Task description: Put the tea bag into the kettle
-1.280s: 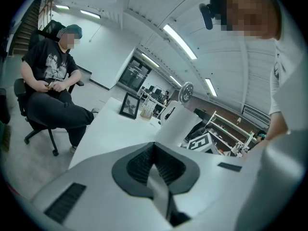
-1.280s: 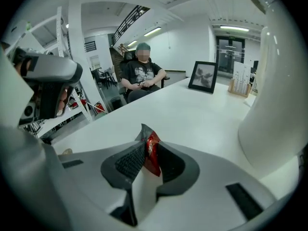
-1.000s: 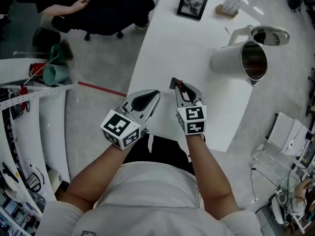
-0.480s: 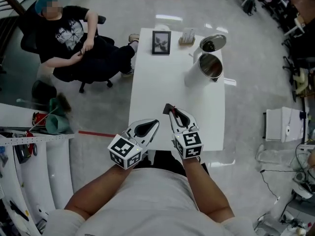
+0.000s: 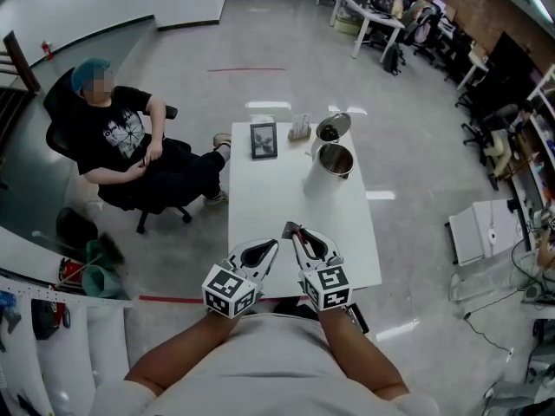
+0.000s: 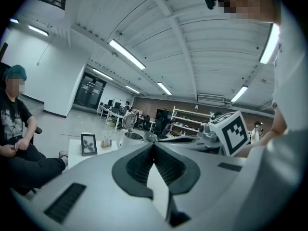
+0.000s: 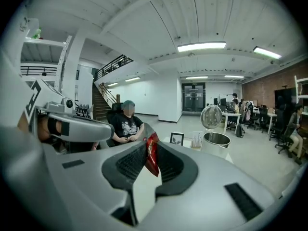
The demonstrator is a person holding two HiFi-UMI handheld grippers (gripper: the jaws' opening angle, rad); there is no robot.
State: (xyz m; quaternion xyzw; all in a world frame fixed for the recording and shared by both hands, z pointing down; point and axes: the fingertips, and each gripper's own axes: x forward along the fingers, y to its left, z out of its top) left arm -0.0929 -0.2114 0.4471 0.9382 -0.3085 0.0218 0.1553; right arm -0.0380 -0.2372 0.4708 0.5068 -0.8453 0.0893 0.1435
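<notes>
Quick status from my end. The right gripper [image 5: 290, 230] is clamped on the tea bag [image 7: 152, 154], a red packet pinched flat btwn the pads near the tips, w/ one edge poking just past them. The jaws are nearly together, only the bag's thickness apart. In the head view the bag is just a small red fleck at that gripper's tip.

The left gripper [image 5: 272, 244] has nothing in it. Its own view shows the jaws meeting at the tips, no gap, nothing btwn them. Both grippers sit side by side in front of the operator's chest, close but not touching. Their tips aim toward the far end of the table, and in the head view they lie over its near end.

The white table [image 5: 286, 199] is seen from high up. The kettle [image 5: 331, 165] stands upright at the far right of the top, w/ its lid [image 5: 333, 126] flipped up so the mouth is open. The inside looks dark; can't tell contents. The tea bag is well apart from the kettle, not in it.

Left of the kettle, near the far edge, a small black picture frame [image 5: 264, 140] stands up. Beside it is a small holder [image 5: 300, 128] w/ something pale in it, too small to ID. Off the table's left, a person [image 5: 130, 150] in a dark tee sits in an office chair.
</notes>
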